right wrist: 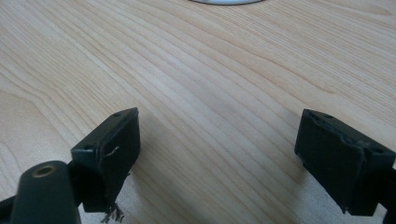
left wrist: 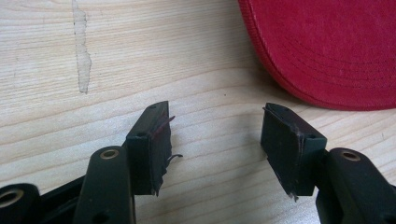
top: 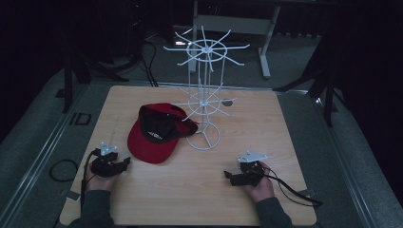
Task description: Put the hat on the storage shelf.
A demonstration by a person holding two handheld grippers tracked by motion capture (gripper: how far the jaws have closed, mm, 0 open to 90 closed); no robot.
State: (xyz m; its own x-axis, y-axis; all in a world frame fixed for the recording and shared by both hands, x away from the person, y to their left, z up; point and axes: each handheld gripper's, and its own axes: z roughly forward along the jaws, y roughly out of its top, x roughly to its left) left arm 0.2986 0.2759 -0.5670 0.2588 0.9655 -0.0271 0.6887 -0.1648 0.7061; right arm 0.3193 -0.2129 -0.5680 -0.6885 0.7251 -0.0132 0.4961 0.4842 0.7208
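Note:
A red cap (top: 154,133) with a black lining lies upside down on the wooden table (top: 266,123), its brim toward the front left. Behind it stands a white wire rack (top: 205,95) with two tiers of hooks on a ring base. My left gripper (top: 124,164) rests on the table just left of the brim, open and empty; in the left gripper view the red brim (left wrist: 327,51) lies beyond the open jaws (left wrist: 217,135). My right gripper (top: 229,177) sits at the front right, open and empty. Bare wood lies between its tips (right wrist: 219,144).
The rack's ring base (right wrist: 224,1) peeks in at the top edge of the right gripper view. A pale scuff (left wrist: 81,51) marks the wood left of the left gripper. Cables trail off both front corners. A metal desk frame (top: 266,42) stands behind the table.

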